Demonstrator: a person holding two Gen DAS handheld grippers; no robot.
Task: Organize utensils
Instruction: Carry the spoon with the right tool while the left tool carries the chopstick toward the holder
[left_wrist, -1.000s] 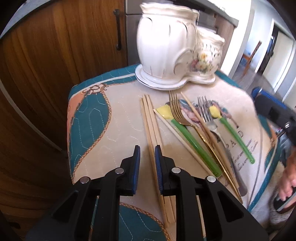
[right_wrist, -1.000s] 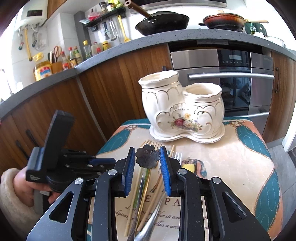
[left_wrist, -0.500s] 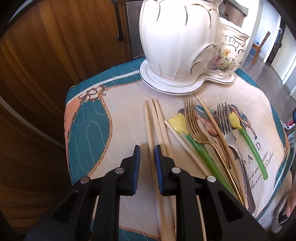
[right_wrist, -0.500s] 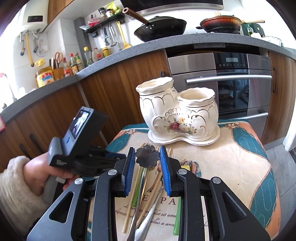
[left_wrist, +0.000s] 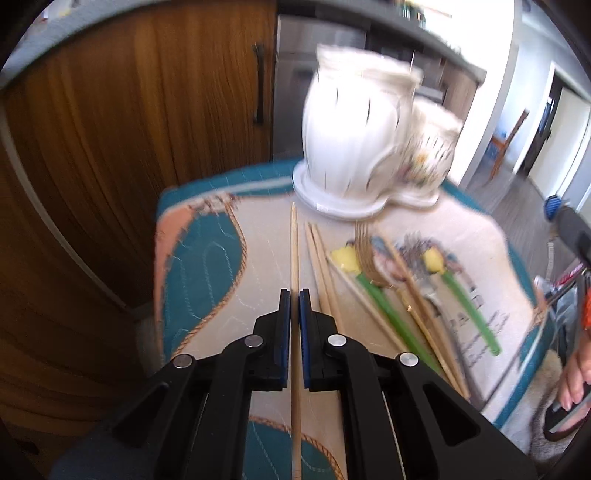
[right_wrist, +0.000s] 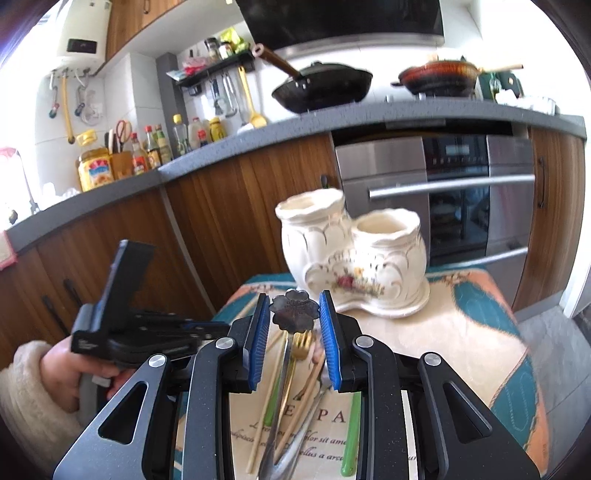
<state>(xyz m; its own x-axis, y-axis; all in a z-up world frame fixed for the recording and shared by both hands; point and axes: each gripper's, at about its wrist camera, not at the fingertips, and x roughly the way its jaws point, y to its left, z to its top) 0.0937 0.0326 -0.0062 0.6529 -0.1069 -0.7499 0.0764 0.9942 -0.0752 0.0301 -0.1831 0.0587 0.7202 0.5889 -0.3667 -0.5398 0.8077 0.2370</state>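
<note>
My left gripper (left_wrist: 294, 295) is shut on a wooden chopstick (left_wrist: 294, 243) and holds it above the cloth, tip pointing at the white double ceramic holder (left_wrist: 354, 147). Two more chopsticks (left_wrist: 321, 254), a gold fork (left_wrist: 367, 254), a silver fork (left_wrist: 424, 284) and green-handled utensils (left_wrist: 465, 306) lie on the cloth to its right. My right gripper (right_wrist: 295, 321) is shut on a dark flower-ended metal utensil (right_wrist: 294, 310), held in front of the holder (right_wrist: 354, 254). The left gripper also shows in the right wrist view (right_wrist: 147, 328).
The patterned teal and cream cloth (left_wrist: 207, 258) covers a small table in front of wooden cabinets (left_wrist: 147, 110) and an oven (right_wrist: 461, 192). A counter with pans and bottles runs behind. The table edges drop off at left and front.
My left gripper has shut on one chopstick from the left group and lifted it. The right gripper has kept hold of the flower-ended utensil and shifted a little.
</note>
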